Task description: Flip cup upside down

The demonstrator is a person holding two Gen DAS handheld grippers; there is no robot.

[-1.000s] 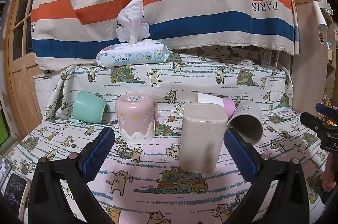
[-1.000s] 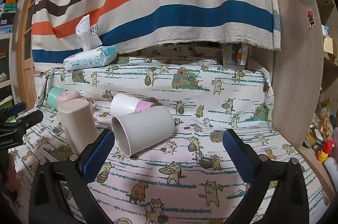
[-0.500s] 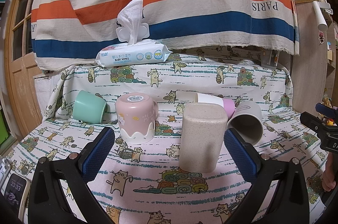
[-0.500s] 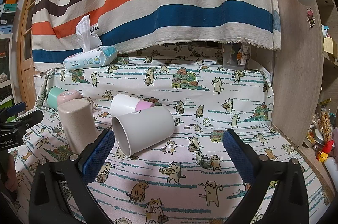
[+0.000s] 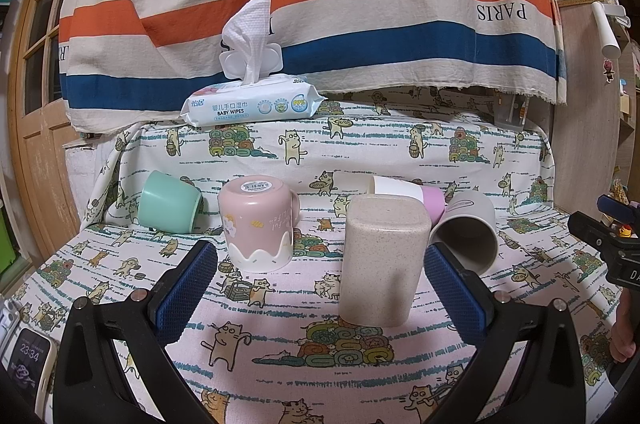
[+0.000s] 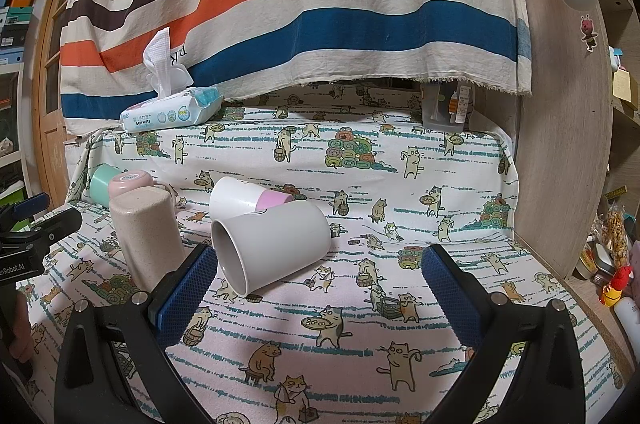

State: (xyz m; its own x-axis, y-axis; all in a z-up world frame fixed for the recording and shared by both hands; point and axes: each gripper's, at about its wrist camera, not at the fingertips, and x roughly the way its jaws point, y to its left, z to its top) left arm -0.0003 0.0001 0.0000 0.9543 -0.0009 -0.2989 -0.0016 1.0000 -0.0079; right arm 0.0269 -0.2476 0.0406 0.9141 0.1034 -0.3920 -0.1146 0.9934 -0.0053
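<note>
Standing mouth-down on the cat-print cloth (image 5: 280,376), the beige speckled cup (image 5: 382,260) sits near the middle of the covered surface, between the blue pads of the left gripper (image 5: 320,288), whose fingers are spread wide and touch nothing. Just behind and to its right a grey cup (image 6: 272,244) lies on its side, its open mouth showing nothing inside; behind that lies a white-and-lilac cup (image 6: 250,196), also on its side, touching the grey one. To the beige cup's left a pink mug (image 5: 258,224) stands inverted with a small barcode sticker on its base and faint script on its wall that is too small to read, and a mint-green cup (image 5: 168,202) lies tipped over toward the left edge. The right gripper (image 6: 320,288) is likewise spread apart and holds nothing, its left pad just in front of the grey cup's rim. On the raised back ledge rests a wipes pack (image 5: 252,106) marked "BABY WIPES", one sheet pulled up. The striped cloth (image 5: 320,4) hanging behind reads "PARIS" and "HERMES". A phone (image 5: 28,364) at the near left corner shows 23:34
</note>
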